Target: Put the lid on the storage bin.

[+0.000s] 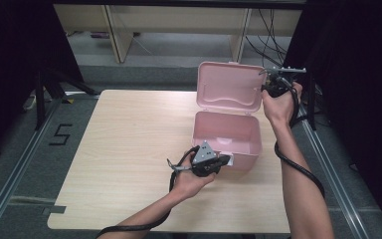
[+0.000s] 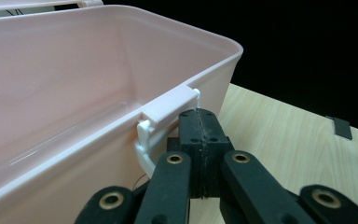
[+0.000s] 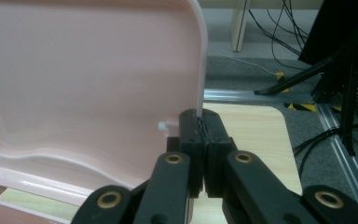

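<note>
- In my right gripper view, the raised lid of the pink plastic box (image 3: 88,79) is cut off by the top and left edges.
- My right gripper (image 3: 204,126) hides the lid's edge where its pads meet; whether they pinch it I cannot tell.
- In my left gripper view, the box's pale front latch (image 2: 168,109) is partly hidden behind my left gripper (image 2: 203,128).

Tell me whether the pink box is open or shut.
Open. The pink box has its lid standing upright behind it, and the bare inside shows. The right gripper is at the lid's edge.
</note>
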`<state>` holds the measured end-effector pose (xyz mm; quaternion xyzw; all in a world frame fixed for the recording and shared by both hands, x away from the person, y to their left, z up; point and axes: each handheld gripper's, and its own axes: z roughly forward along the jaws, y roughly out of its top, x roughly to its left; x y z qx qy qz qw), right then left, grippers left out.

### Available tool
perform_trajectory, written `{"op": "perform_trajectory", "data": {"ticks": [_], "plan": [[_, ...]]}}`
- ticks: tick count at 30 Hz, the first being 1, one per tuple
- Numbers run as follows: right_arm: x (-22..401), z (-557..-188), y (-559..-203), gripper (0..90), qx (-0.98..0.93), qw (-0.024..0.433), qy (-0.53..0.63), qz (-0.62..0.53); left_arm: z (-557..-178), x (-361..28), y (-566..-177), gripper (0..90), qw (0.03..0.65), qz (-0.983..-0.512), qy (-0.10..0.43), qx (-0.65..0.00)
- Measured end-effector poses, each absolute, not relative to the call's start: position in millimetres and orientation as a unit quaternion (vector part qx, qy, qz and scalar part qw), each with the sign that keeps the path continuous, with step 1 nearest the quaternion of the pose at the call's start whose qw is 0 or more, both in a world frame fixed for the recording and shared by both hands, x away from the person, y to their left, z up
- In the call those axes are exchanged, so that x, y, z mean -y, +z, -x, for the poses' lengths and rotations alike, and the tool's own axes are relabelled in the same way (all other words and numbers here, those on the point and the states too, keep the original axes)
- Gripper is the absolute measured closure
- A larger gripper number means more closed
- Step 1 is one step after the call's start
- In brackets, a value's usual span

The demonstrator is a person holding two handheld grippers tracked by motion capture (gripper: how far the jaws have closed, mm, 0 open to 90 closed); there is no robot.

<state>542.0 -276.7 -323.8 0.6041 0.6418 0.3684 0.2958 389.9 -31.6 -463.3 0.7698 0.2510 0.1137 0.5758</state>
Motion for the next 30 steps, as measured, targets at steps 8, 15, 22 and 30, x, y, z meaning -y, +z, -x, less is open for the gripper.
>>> {"op": "perform_trajectory", "data": {"ticks": [8, 15, 22, 30], "plan": [[278.6, -534.9, -324.2, 89.8, -0.651, 0.31, 0.372, -0.585, -390.0, 31.4, -463.1, 90.0, 0.575, -0.77, 0.114, -0.251], [278.6, -528.8, -325.3, 89.7, -0.652, 0.316, 0.379, -0.576, -389.9, 31.7, -463.1, 90.0, 0.575, -0.77, 0.115, -0.251], [277.3, -522.4, -326.8, 89.7, -0.648, 0.324, 0.383, -0.573, -390.3, 31.7, -462.7, 90.0, 0.574, -0.771, 0.117, -0.249], [276.4, -516.0, -328.1, 89.7, -0.645, 0.329, 0.385, -0.572, -390.3, 31.7, -463.0, 90.0, 0.575, -0.771, 0.117, -0.249]]}}
